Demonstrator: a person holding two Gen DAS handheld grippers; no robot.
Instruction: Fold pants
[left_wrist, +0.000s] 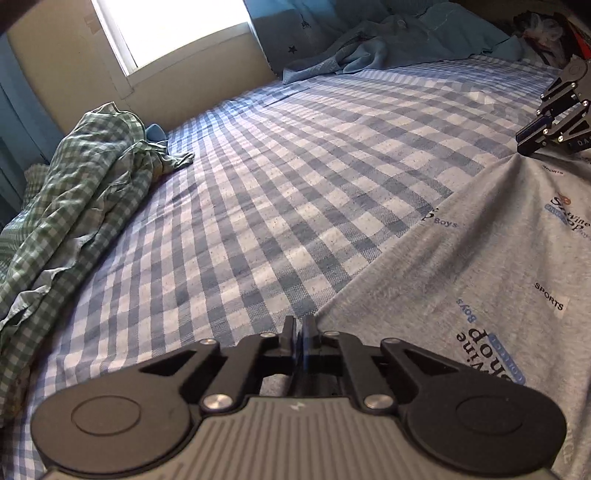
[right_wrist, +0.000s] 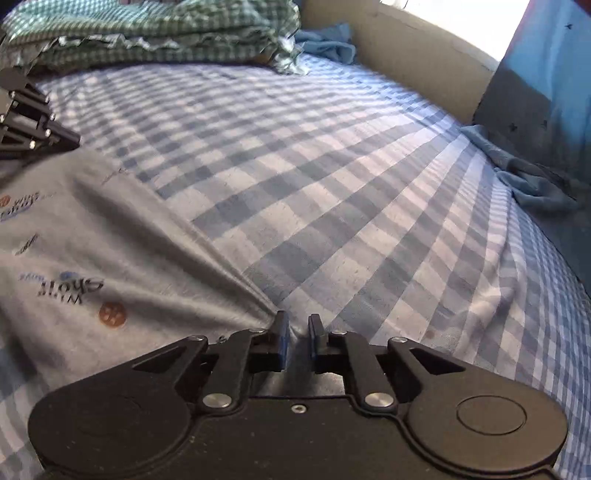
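Pants (left_wrist: 480, 258), soft grey printed knit lying limp on the checked bed (left_wrist: 258, 184) at lower right, are pinched at two edge corners by left hand-held gripper (left_wrist: 300, 325) and right hand-held gripper (right_wrist: 298, 328), both nearly closed on cloth.

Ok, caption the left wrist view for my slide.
Left gripper pinching the grey printed pants at one edge on a blue checked bedsheet.

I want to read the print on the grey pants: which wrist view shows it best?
The left wrist view: the grey pants lie sharp there, with "SPORTS" and "Boys" legible. In the right wrist view the pants are blurred and their lettering hard to read.
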